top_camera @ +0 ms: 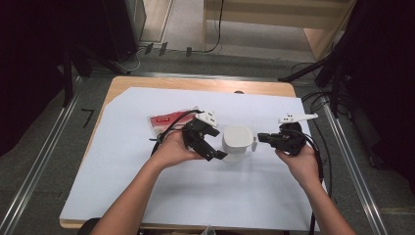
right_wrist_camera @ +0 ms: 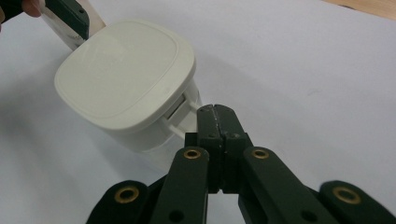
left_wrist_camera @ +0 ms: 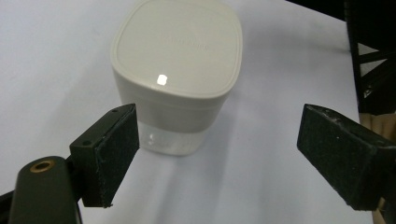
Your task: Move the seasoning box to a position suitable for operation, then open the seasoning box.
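While Both Grippers Flank a White Container

Where the white sheet (top_camera: 147,186) covers the counter (top_camera: 195,84), a lidded white container (top_camera: 238,142) stands upright near its centre. Left gripper (top_camera: 221,145): jaws spread wide, container just beyond them, untouched. Right gripper (top_camera: 258,138): jaws pressed together, tips at the container's side tab (right_wrist_camera: 180,108). Red packet (top_camera: 164,122): far left, apart.

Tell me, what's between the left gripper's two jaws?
Nothing sits between the left gripper jaws; the left gripper view shows bare white sheet there. The white container stands just beyond them, untouched.
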`<state>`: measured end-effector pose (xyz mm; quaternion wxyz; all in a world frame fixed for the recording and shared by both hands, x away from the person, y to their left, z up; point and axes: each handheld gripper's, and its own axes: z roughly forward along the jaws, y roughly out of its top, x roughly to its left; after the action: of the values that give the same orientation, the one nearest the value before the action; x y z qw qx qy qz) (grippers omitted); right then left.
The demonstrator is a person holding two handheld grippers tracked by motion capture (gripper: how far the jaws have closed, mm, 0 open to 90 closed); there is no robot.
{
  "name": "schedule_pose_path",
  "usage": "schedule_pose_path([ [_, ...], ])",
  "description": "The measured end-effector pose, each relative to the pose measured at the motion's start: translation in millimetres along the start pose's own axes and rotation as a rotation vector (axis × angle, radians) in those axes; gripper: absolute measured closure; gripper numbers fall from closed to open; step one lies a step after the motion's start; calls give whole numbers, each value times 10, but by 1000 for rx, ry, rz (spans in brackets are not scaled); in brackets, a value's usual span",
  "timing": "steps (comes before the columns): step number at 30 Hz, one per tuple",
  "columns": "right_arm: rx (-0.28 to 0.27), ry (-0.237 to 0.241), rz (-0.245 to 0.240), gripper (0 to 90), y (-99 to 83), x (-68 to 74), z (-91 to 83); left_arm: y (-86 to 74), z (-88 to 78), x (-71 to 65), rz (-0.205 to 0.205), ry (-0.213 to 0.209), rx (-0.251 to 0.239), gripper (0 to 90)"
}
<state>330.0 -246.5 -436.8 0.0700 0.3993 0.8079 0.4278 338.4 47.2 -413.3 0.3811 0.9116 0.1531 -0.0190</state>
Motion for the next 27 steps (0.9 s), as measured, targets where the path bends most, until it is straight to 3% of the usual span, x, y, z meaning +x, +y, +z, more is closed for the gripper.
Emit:
schedule_pose_path([
  [4,-17,15,15,900,39,-33,33,39,-3,72,5,25,31,142],
  [6,-21,22,16,900,35,-29,34,80,-14,63,1,27,22,140],
  [9,-17,26,14,900,14,-25,42,144,-1,26,35,25,24,141],
  [16,-7,20,1,900,-29,1,58,137,65,52,56,40,24,142],
  [27,-10,27,25,900,-67,-1,60,117,186,85,42,61,46,131],
])
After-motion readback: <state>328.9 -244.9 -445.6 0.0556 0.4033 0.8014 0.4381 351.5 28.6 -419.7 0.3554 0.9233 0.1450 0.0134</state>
